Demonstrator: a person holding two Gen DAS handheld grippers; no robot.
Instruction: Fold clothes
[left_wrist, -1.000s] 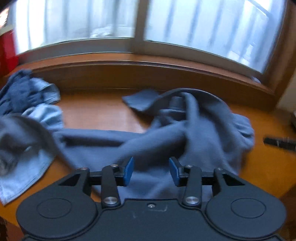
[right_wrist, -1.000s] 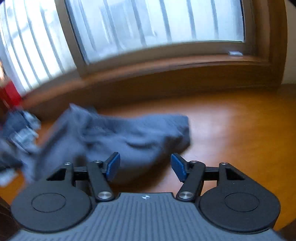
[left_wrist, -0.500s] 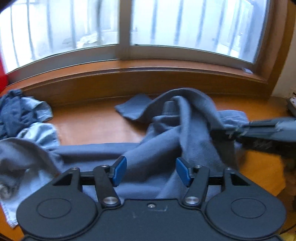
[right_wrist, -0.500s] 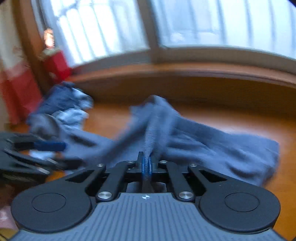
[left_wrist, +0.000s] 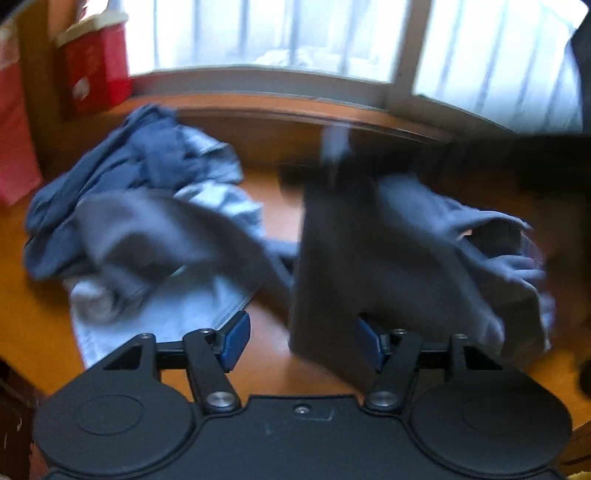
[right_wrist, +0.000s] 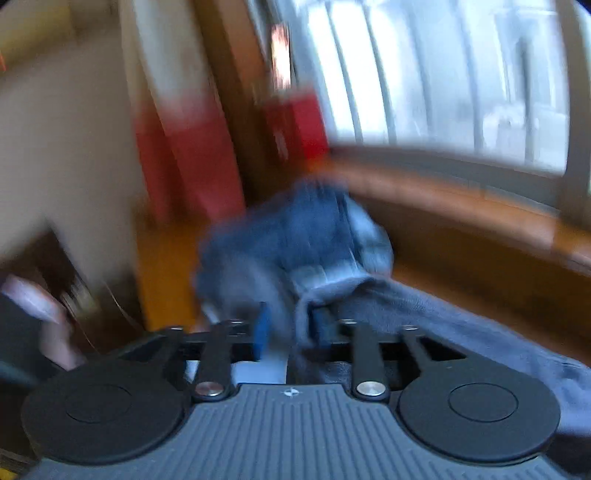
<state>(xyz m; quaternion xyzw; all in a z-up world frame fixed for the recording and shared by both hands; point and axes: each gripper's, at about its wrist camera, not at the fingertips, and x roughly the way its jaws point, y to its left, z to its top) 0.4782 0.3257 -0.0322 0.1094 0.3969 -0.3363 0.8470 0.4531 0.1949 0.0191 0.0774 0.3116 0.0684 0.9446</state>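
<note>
Looking from the left wrist, the left gripper (left_wrist: 300, 343) has swung toward the pile of jeans (left_wrist: 147, 192); its fingers are spreading, and nothing is pinched. The grey sweater (left_wrist: 424, 251) now hangs lifted over the counter (left_wrist: 33, 314). A dark blurred shape hides its top. From the right wrist, the right gripper (right_wrist: 291, 332), clamped a moment ago, is opening with sweater cloth (right_wrist: 443, 325) between its fingers; blur hides contact, so the spreading-out looks barely begun.

left gripper (left_wrist: 301, 343): black body, two round discs, silver screws, blue pads
right gripper (right_wrist: 291, 334): black linkages, ribbed grey top, small crosshair mark, blue pads
</note>
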